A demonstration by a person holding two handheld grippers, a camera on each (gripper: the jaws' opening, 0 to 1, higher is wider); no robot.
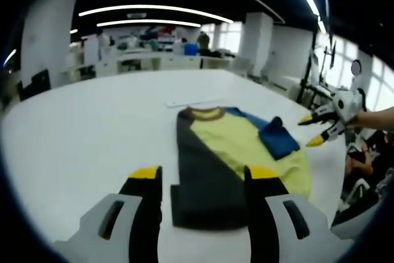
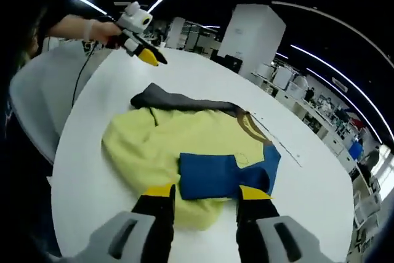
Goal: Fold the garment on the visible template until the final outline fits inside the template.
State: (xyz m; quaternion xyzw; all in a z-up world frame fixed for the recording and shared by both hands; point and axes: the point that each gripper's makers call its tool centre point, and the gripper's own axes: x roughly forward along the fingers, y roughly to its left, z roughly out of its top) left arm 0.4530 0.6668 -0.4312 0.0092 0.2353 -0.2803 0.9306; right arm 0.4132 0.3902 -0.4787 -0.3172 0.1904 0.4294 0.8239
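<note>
Left gripper [image 1: 203,173]: jaws spread, nothing between them, held above the table just short of the garment's hem. In the right gripper view the same tool appears at 11 o'clock [image 2: 146,52], in a person's hand [image 2: 98,29], clear of the cloth.

Right gripper [image 2: 206,192]: jaws spread and empty, tips hovering over the near edge of the blue sleeve [image 2: 225,173]. In the left gripper view it sits at 3 o'clock [image 1: 323,129], apart from the fabric.

Garment [image 1: 237,152]: a yellow T-shirt with one dark grey sleeve [image 1: 200,170] and one blue sleeve, lying flat on the white table [image 1: 80,127], collar [image 1: 206,113] at 12 o'clock from the left gripper.

Progress, judged from the layout:
1. Grey side: folded inward as a long strip over the body.
2. Blue sleeve: folded back onto the yellow panel.
3. Yellow body: bulges outward in a rounded, uneven edge at the blue-sleeve side; this side probably needs folding in.
4. Lengthwise fold, hem toward collar: apparently not yet made.

Template: a thin pale line [image 2: 280,143] runs on the table just beyond the collar; its full outline cannot be traced, so fit cannot be confirmed.

Surroundings: office desks and shelving [image 1: 148,53] at 12 o'clock, well apart. A cable [image 2: 80,81] hangs from the left gripper off the table. Nothing on the table obstructs the folds.
</note>
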